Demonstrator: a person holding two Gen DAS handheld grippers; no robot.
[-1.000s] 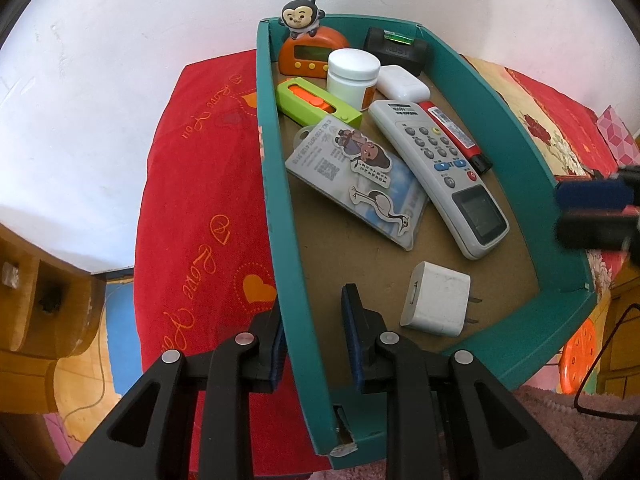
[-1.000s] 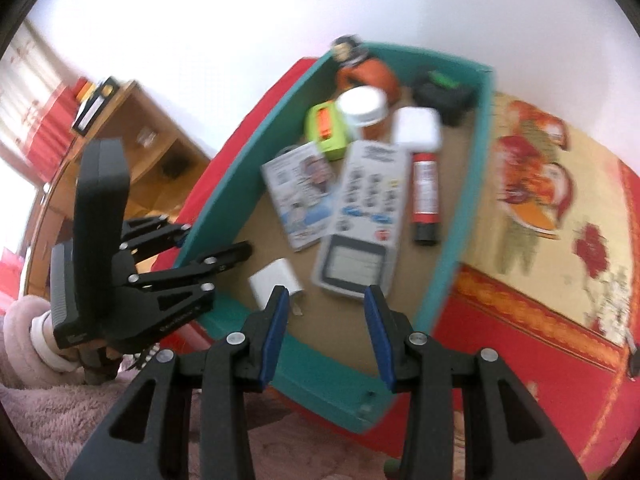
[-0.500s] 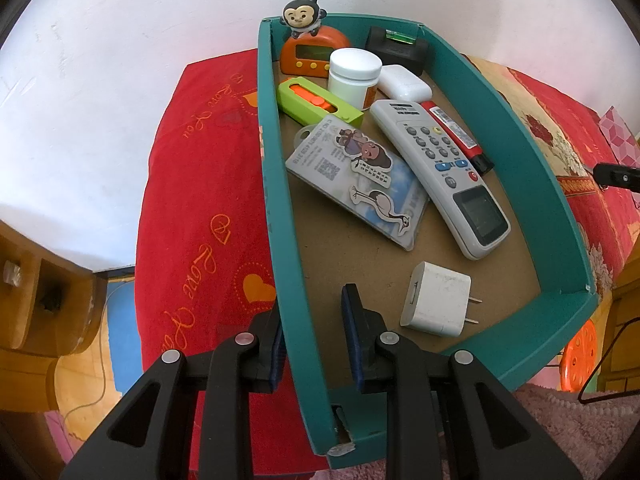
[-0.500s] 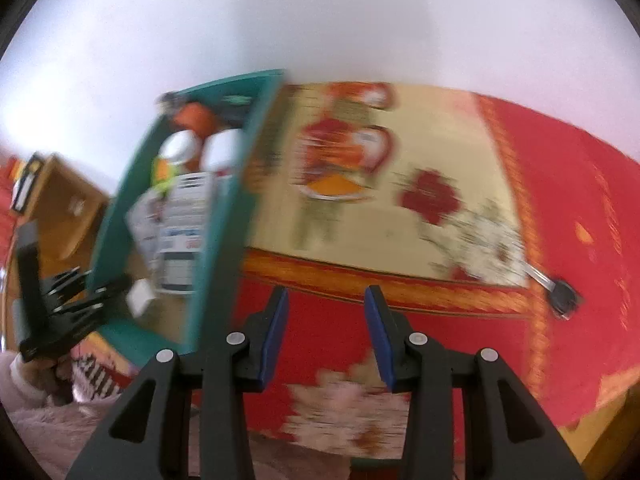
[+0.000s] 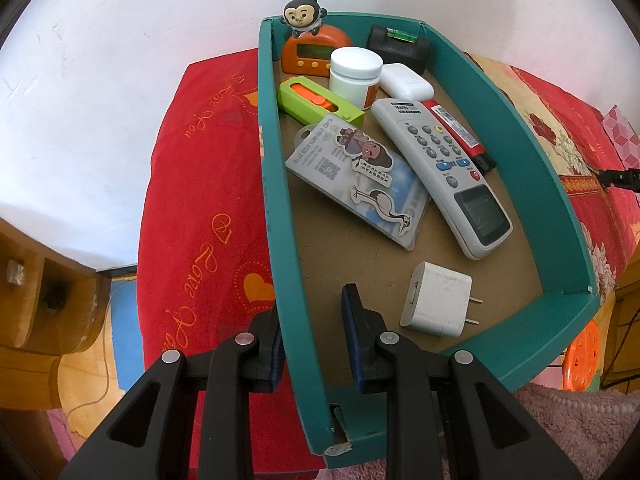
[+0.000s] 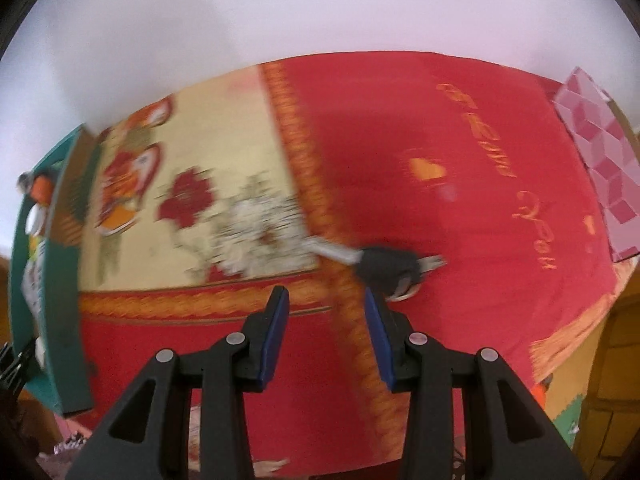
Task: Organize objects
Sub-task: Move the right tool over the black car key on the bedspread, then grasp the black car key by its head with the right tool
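Observation:
A teal box (image 5: 532, 152) on the red cloth holds a grey remote (image 5: 440, 168), a white charger (image 5: 436, 304), a card sleeve (image 5: 360, 184), a green cutter (image 5: 316, 100), a white jar (image 5: 354, 74), an orange timer (image 5: 312, 56) and a red marker (image 5: 456, 132). My left gripper (image 5: 310, 336) straddles the box's left wall, one finger inside and one outside, the jaws a wall's width apart. My right gripper (image 6: 324, 328) is open and empty over the cloth, just short of a black-headed key (image 6: 384, 266). The box edge (image 6: 28, 264) shows at the far left.
A pink patterned box (image 6: 596, 168) lies at the cloth's right end. Wooden furniture (image 5: 36, 300) stands to the left. An orange stool (image 5: 580, 356) and a pink rug (image 5: 560, 420) are below the table edge. A white wall is behind.
My right gripper has swung right, away from the box and across the cloth, and the key is now just ahead of its fingers. The left gripper and box have not moved.

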